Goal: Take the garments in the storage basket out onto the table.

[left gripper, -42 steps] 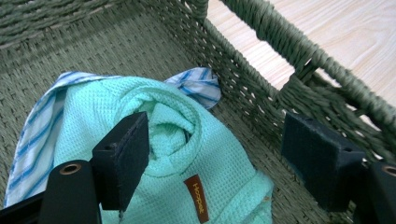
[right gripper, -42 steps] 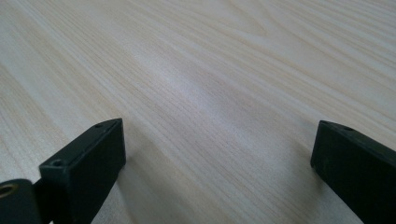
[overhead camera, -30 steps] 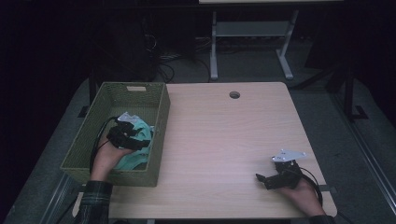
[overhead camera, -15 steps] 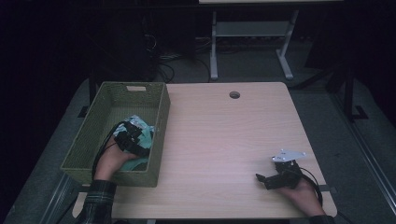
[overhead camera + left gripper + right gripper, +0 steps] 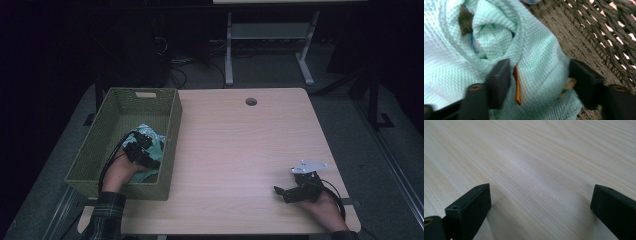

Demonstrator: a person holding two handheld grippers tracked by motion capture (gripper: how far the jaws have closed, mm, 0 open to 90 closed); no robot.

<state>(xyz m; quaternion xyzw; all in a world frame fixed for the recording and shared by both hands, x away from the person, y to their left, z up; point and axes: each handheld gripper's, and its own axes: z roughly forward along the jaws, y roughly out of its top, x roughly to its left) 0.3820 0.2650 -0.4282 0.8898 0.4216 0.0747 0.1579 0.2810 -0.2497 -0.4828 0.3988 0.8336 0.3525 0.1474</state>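
**Left claw closing on mint cloth in basket**

While the room behind stays dark, the green woven basket (image 5: 98, 150) sits at table's (image 5: 240, 150) left edge w/ the mint cloth (image 5: 541, 62) inside; left gripper (image 5: 537, 82) jaws just closing round a fold, pads not clearly clamping. Right gripper (image 5: 286, 191) rests on bare pale wood, jaws apart.

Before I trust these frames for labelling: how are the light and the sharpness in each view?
High view: dim, room behind black, table evenly lit. Left gripper view: bright, the mint cloth is sharp mid-frame, washed out at left, with near jaws blurred. Right gripper view: soft glare on the wood, faint shadows under the jaws.
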